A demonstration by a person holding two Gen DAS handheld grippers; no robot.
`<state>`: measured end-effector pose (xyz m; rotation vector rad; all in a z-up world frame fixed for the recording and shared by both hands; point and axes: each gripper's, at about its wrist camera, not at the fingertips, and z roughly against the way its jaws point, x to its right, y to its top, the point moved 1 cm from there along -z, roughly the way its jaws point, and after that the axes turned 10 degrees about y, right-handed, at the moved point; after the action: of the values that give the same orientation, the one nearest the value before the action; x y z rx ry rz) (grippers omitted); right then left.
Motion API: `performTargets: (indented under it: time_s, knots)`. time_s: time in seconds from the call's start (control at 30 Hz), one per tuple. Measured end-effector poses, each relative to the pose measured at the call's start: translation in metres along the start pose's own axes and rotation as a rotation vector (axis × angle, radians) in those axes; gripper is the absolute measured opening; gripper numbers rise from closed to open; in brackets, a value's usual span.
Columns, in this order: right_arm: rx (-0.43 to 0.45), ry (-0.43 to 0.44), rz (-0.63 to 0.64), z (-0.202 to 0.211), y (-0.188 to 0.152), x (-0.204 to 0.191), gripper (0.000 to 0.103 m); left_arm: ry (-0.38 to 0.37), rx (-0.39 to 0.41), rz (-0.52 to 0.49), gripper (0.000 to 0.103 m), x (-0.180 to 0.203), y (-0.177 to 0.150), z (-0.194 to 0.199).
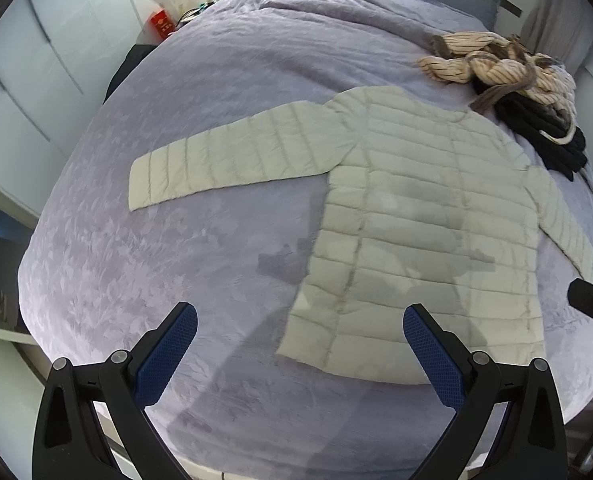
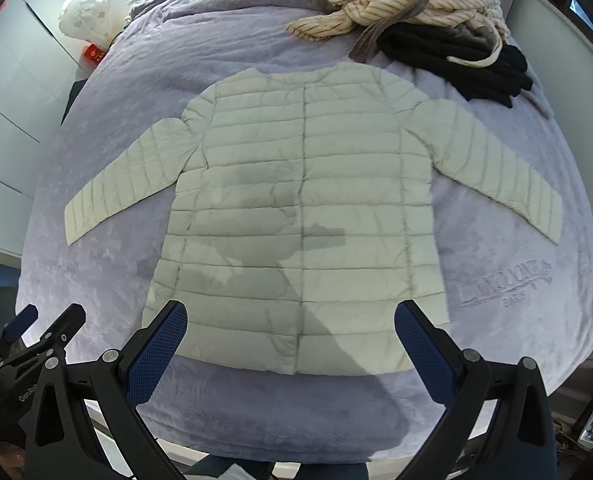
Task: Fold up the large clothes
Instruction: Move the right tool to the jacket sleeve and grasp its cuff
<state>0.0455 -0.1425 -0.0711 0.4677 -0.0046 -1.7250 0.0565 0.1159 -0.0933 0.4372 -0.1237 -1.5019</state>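
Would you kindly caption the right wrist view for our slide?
Open right gripper above a pale quilted jacket spread flat on a lavender bedspread.

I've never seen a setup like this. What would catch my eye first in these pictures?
A pale quilted jacket lies flat in the middle of a lavender bedspread, both sleeves spread wide. Behind it, at the far right of the bed, sits a heap of striped and black clothes. In the foreground, the open, blue-padded left gripper and right gripper hover above the jacket's hem, holding nothing.
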Motion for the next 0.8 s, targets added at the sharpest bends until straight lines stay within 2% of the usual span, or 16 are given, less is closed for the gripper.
performTargets:
  time_s: [0.17, 0.33, 0.4, 0.47, 0.67, 0.8]
  knots:
    - [-0.044, 0.073, 0.009, -0.029, 0.0, -0.019, 0.103, -0.033, -0.043, 0.045, 0.103, -0.026, -0.001, -0.041]
    - [-0.072, 0.07, 0.092, -0.061, -0.001, -0.05, 0.103, -0.076, -0.068, 0.116, 0.103, -0.057, 0.006, -0.084]
    - [-0.114, 0.09, 0.106, -0.079, 0.001, -0.059, 0.103, -0.099, -0.073, 0.155, 0.103, -0.07, 0.013, -0.104]
    - [-0.151, 0.099, 0.11, -0.097, 0.005, -0.066, 0.103, -0.121, -0.083, 0.21, 0.103, -0.085, 0.022, -0.129]
    - [-0.169, 0.077, 0.133, -0.149, 0.031, -0.079, 0.103, -0.228, -0.088, 0.407, 0.103, -0.125, 0.052, -0.192]
    - [-0.143, 0.086, 0.168, -0.175, 0.054, -0.094, 0.103, -0.271, -0.08, 0.489, 0.103, -0.138, 0.07, -0.229]
